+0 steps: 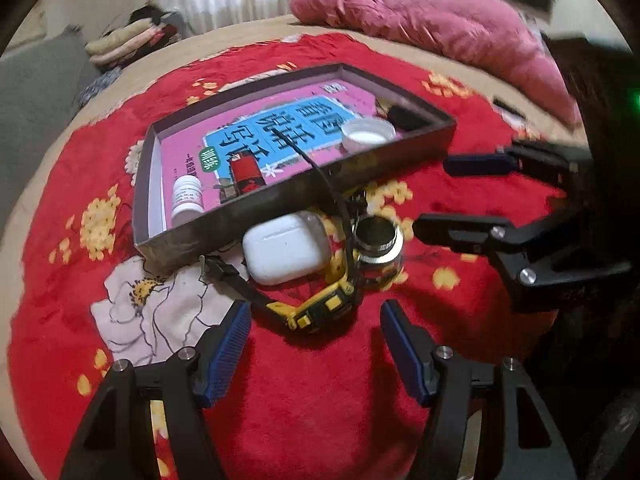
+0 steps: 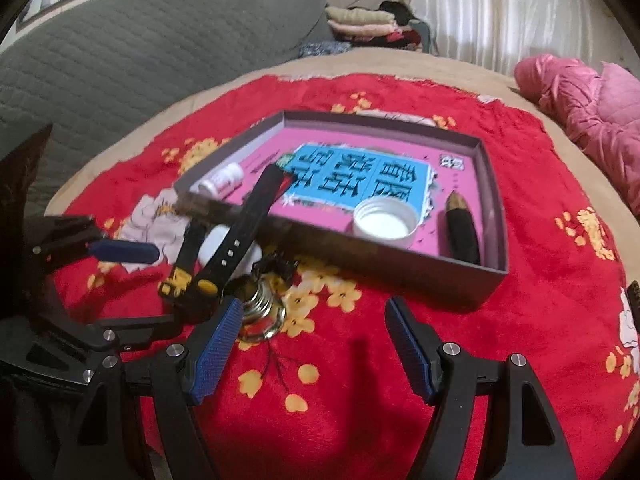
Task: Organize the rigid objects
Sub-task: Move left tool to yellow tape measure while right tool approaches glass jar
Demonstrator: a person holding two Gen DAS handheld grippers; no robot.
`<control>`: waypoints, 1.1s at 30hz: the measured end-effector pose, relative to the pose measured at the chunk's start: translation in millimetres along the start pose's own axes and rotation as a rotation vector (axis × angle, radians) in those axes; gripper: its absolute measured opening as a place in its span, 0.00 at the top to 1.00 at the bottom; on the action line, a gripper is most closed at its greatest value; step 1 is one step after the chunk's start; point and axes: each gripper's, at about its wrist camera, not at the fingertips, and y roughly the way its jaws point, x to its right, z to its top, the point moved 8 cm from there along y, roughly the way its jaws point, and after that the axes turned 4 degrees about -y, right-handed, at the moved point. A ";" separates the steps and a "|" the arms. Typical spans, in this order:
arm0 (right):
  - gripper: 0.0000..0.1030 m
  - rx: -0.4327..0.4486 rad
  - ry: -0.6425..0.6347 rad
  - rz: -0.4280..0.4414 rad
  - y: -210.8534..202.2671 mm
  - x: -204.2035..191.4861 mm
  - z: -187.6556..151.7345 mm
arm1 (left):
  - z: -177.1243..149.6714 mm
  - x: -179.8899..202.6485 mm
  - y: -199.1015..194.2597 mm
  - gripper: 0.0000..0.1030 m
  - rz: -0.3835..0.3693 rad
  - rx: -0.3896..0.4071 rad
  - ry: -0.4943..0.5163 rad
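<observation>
On the red flowered blanket, a yellow-and-black watch (image 1: 316, 308) lies just ahead of my open left gripper (image 1: 316, 344), nothing between its pads. One watch strap leans on the grey box (image 1: 256, 204). Behind the watch sit a white earbud case (image 1: 286, 248) and a shiny metal screw-base piece (image 1: 378, 240). My right gripper (image 2: 314, 340) is open too, its left pad beside the metal piece (image 2: 260, 312). The box (image 2: 492, 216) holds a pink book, a white bottle (image 2: 222, 180), a white cap (image 2: 386, 222) and a black pen-like item (image 2: 462, 228).
A pink pillow (image 1: 440, 20) lies at the far side of the bed, with folded clothes (image 2: 364, 24) and a grey quilted mattress (image 2: 140, 48) beyond it. The two grippers stand close together around the watch; the right gripper (image 1: 436, 196) shows from the side in the left wrist view.
</observation>
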 end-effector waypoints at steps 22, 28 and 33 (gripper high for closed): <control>0.27 -0.053 -0.082 0.050 29.2 -18.8 -7.1 | 6.0 5.4 29.6 0.44 -0.153 -0.069 0.198; 0.27 -0.053 -0.102 0.053 41.4 -23.5 -6.0 | 4.9 1.7 30.2 0.49 -0.150 -0.063 0.203; 0.27 -0.050 -0.128 0.040 50.7 -27.5 -5.9 | 4.1 0.2 31.2 0.50 -0.160 -0.061 0.185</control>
